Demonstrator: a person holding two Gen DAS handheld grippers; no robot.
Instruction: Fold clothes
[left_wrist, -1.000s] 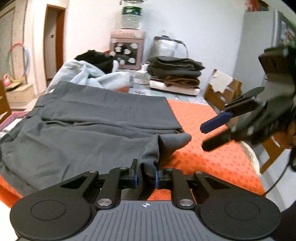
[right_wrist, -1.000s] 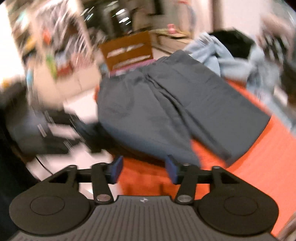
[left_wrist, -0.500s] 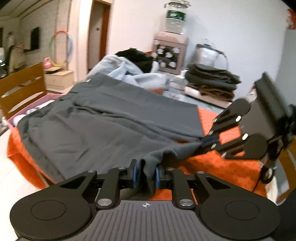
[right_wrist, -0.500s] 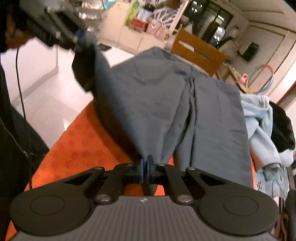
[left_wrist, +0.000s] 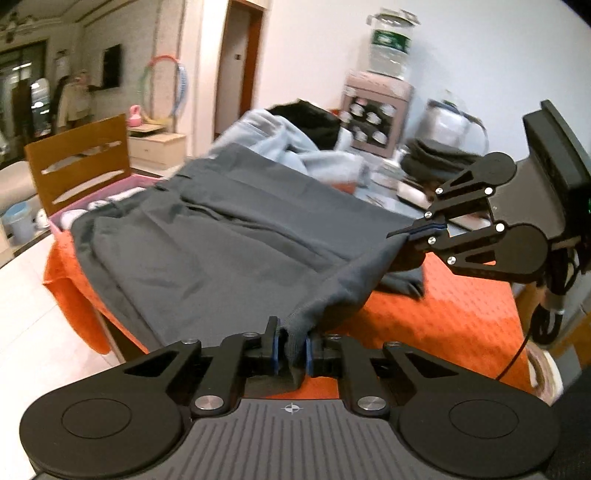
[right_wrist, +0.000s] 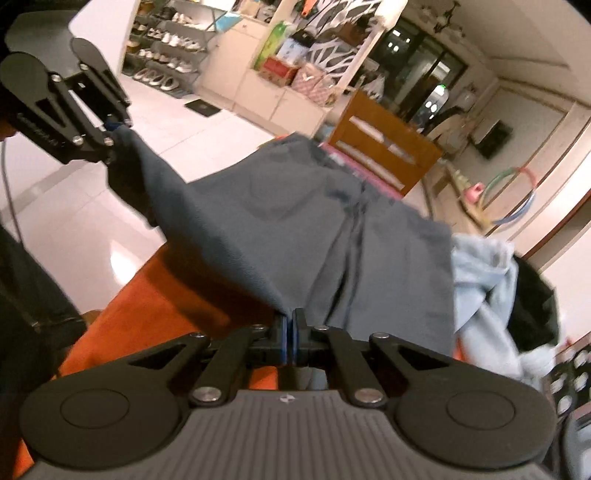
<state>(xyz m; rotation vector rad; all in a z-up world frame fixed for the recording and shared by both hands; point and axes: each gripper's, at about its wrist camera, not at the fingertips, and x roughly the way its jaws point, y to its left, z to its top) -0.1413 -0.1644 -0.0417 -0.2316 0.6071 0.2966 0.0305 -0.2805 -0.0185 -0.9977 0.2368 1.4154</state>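
Trousers (left_wrist: 229, 251) spread on orange table (left_wrist: 458, 314), near-edge hem lifted. Left gripper (left_wrist: 290, 350) closing, pinching bunched hem corner; right gripper (right_wrist: 289, 341) clamped tight on other hem corner.

The right gripper (left_wrist: 424, 230), wide open and clear of the cloth a second ago, now clamps a hem corner of the grey trousers (left_wrist: 229, 251). That hem, earlier lying on the orange tablecloth (left_wrist: 461, 306), hangs lifted above the table's near edge.
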